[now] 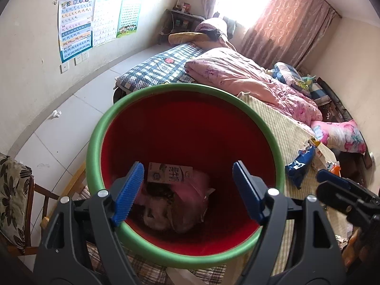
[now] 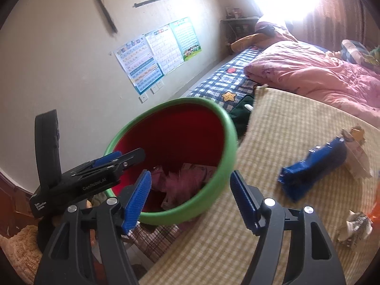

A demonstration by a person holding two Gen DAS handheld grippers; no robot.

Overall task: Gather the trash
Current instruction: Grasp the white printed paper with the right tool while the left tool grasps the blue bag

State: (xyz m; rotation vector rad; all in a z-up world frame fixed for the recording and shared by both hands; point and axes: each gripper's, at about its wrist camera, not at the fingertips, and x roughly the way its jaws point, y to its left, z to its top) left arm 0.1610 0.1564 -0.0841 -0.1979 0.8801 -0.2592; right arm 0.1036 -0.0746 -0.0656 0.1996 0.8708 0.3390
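Lower centre of my left view: left gripper [image 1: 187, 190], jaws spread, empty, over green-rimmed red plastic bin [image 1: 95, 142]. Right gripper [image 2: 190, 199], spread, empty. 1 crumpled blue foil wrapper [image 2: 311, 168] lies right of it, long axis diagonal; right hand nearer.

Both grippers' fingers [image 1: 129, 190] [image 2: 139, 201] spread, empty.
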